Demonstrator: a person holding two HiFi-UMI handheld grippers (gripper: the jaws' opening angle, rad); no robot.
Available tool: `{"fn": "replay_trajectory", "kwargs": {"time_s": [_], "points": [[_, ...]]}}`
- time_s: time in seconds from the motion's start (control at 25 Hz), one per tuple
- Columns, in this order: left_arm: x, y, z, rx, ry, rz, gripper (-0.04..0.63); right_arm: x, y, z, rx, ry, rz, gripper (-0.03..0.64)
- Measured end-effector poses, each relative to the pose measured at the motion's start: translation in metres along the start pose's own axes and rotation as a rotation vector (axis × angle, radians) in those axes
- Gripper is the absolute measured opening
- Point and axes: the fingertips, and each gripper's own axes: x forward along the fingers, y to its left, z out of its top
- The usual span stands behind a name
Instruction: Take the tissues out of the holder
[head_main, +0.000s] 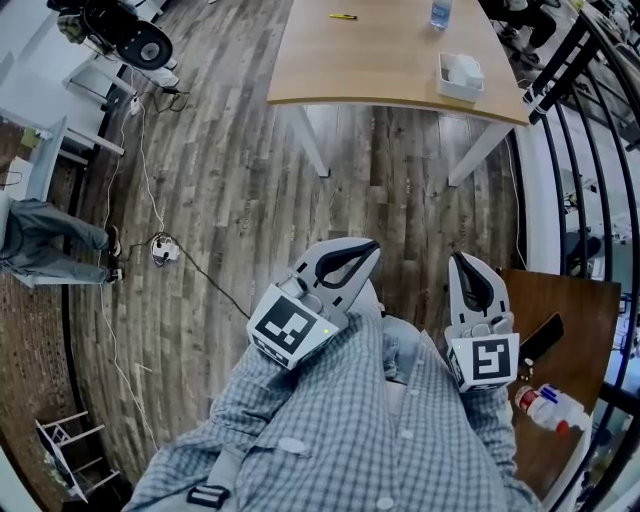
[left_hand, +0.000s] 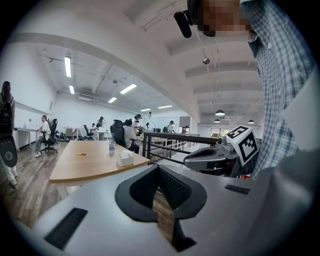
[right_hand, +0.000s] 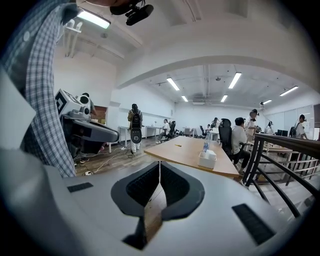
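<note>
Fingers of left gripper (left_hand: 159, 168) meet at the tips, nothing between them. Fingers of right gripper (right_hand: 160, 164) likewise pressed together, empty. Both grippers sit close to the person's checked shirt (head_main: 340, 430), side by side but apart, well short of the long table (head_main: 370, 70).

Counts: two grippers, one long wooden table. On it: one white tissue holder (head_main: 450, 84) with tissues (head_main: 466, 68) standing out of its top, one water bottle (head_main: 440, 12), one yellow pen (head_main: 343, 16). Holder sits near the table edge on the railing side. Bottle is just behind it, pen well apart from both.

Head view only: a second, darker small table (head_main: 565, 320) beside the right gripper. It carries one red-capped white bottle (head_main: 545, 405) and one dark flat object (head_main: 540, 338). One person's legs (head_main: 50, 245) at far left, a cable (head_main: 150, 190) across the wooden floor.

Gripper views only: several people seated at distant desks, rows of ceiling lights. Each gripper view also catches the other gripper from the side. Black railing (right_hand: 272, 155) shows in all three views.
</note>
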Motion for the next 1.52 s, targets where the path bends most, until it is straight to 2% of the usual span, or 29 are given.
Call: {"fn": "replay_trajectory", "kwargs": {"time_s": [0.32, 0.68, 1.16, 1.36, 1.52], "points": [[0.001, 0.000, -0.004, -0.024, 0.017, 0.011, 0.000, -0.007, -0.016, -0.013, 0.010, 0.026, -0.044, 0.017], [0.006, 0.020, -0.012, -0.008, 0.047, -0.001, 0.001, 0.009, -0.034, -0.009, -0.006, 0.029, -0.086, 0.017], [0.072, 0.055, 0.006, -0.009, 0.055, -0.092, 0.000, 0.047, -0.072, -0.007, 0.016, 0.076, -0.136, 0.017], [0.090, 0.076, 0.010, -0.036, 0.073, -0.099, 0.000, 0.072, -0.083, -0.003, 0.023, 0.084, -0.129, 0.017], [0.100, 0.096, 0.014, -0.027, 0.078, -0.110, 0.000, 0.092, -0.089, 0.003, 0.043, 0.091, -0.136, 0.017]]}}
